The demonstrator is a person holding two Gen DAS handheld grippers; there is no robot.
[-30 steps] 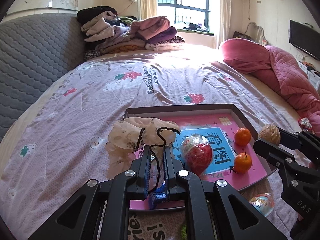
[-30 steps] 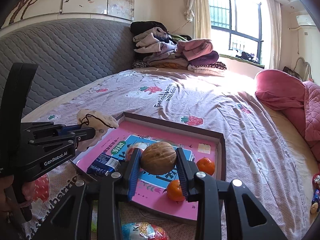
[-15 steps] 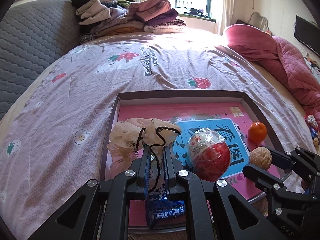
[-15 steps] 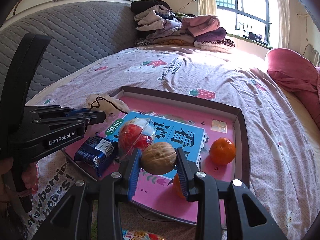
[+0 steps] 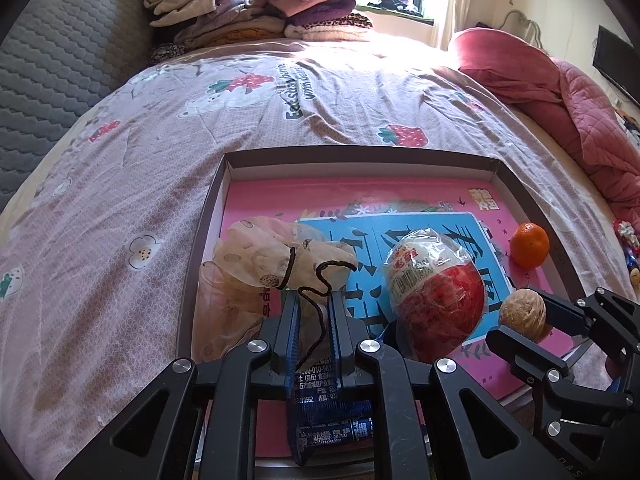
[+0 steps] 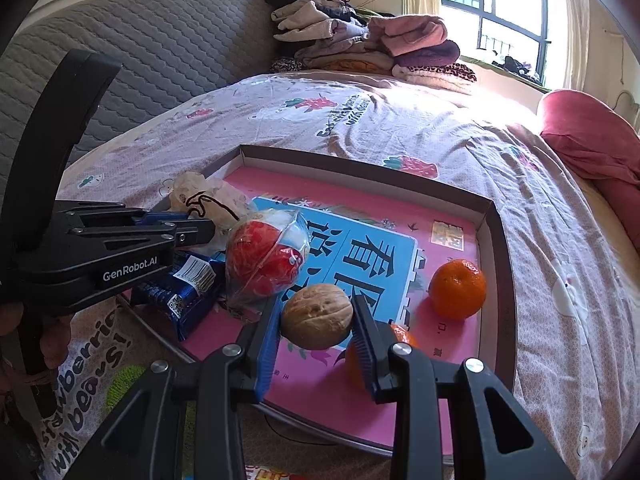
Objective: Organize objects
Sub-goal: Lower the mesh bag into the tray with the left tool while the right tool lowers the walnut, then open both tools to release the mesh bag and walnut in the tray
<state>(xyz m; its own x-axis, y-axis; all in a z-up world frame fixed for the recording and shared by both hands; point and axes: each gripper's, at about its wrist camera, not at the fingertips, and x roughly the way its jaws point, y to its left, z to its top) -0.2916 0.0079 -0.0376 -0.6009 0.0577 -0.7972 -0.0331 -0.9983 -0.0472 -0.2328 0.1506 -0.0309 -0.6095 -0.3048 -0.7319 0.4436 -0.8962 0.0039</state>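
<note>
The placing step was in hand: the right hand-held gripper (image 6: 317, 320) held a walnut (image 6: 317, 315) clamped between its fingers just above the shallow box tray (image 6: 496, 240) on the bed (image 6: 400, 120), near two tangerines (image 6: 457, 289). The left hand-held gripper (image 5: 313, 312) was closed on a beige drawstring pouch (image 5: 276, 260) at the tray's left side, beside a wrapped red egg (image 5: 434, 300). Next, I judged, each load needed lowering onto the tray and the fingers easing apart.
</note>
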